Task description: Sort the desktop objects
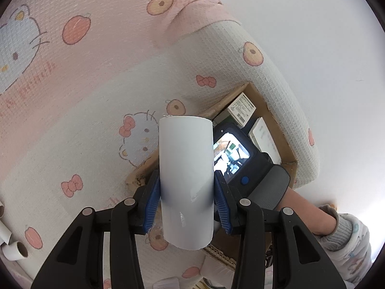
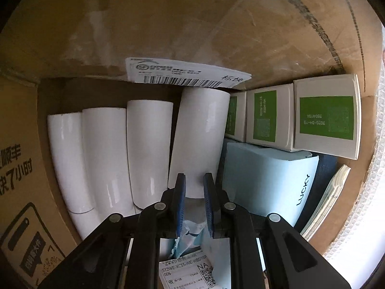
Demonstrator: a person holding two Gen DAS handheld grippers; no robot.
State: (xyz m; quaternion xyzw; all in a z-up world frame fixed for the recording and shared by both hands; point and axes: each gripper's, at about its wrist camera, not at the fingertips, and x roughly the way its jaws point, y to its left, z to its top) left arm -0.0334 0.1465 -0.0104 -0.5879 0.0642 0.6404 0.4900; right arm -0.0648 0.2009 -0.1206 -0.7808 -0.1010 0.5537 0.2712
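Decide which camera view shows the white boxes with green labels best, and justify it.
The right wrist view: three green-labelled boxes stand side by side inside the cardboard box, labels facing the camera. The left wrist view only glimpses one, small and distant.

"LUCKY" on blue pouch (image 2: 269, 183); "NA" on white label (image 2: 187, 273); date on green-label box (image 2: 327, 118).

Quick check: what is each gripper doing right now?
Left gripper: shut on a white roll, held above the patterned cloth.
Right gripper: open, empty, inside the cardboard box, just short of a white roll.
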